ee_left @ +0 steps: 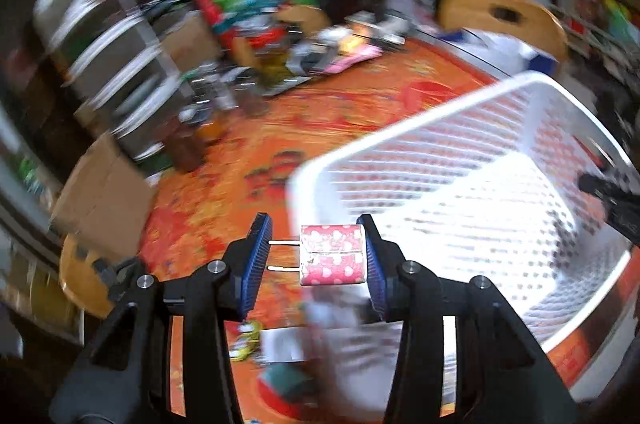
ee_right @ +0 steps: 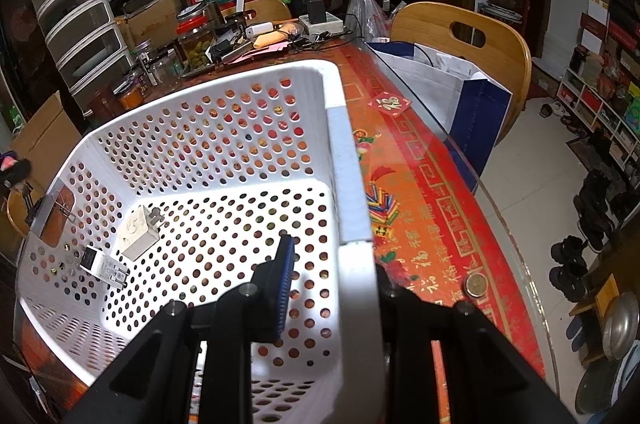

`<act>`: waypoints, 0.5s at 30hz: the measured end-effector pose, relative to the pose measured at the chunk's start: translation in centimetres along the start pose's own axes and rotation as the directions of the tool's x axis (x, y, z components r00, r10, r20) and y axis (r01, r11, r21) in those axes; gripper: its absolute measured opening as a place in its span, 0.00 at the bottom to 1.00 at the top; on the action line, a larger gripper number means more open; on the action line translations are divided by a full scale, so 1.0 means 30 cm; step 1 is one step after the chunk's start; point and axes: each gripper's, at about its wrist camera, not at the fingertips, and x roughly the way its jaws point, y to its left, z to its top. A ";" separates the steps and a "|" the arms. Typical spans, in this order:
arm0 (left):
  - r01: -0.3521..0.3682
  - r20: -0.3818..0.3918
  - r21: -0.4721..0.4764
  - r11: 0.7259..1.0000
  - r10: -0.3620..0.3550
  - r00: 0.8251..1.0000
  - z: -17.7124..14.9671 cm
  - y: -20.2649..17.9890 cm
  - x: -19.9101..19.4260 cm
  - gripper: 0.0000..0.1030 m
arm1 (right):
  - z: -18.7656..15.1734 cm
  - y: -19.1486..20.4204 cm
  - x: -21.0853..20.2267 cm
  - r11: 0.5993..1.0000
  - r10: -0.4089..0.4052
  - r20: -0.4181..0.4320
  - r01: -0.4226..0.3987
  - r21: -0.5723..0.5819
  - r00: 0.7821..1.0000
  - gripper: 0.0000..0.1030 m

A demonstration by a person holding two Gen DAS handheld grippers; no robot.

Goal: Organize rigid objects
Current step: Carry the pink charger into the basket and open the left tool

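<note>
Gripping one pink heart-patterned plug adapter [ee_left: 333,254], left gripper [ee_left: 316,260]. Right gripper [ee_right: 332,288], clamped on white perforated plastic basket [ee_right: 348,184] rim; only its view shows two white chargers [ee_right: 140,232] inside

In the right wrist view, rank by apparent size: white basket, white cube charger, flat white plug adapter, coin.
1. white basket
2. white cube charger
3. flat white plug adapter, close to the charger, so unsure
4. coin, though nearer the camera

basket [ee_right: 224,152] floor mostly free beside two chargers [ee_right: 138,234].
</note>
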 end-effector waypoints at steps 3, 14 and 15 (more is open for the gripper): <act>0.104 -0.084 0.077 0.992 -0.098 0.992 0.023 -0.157 0.055 0.40 | 0.001 -0.001 0.001 1.000 -0.001 -0.003 0.001 0.004 1.000 0.24; 0.133 -0.251 0.169 0.977 -0.088 0.964 0.008 -0.360 0.172 0.40 | -0.003 0.002 0.002 1.000 -0.002 -0.008 0.002 0.003 1.000 0.24; 0.132 -0.260 0.173 0.976 -0.084 0.962 0.002 -0.341 0.189 0.40 | -0.003 0.003 0.000 1.000 -0.002 -0.009 0.002 0.002 1.000 0.24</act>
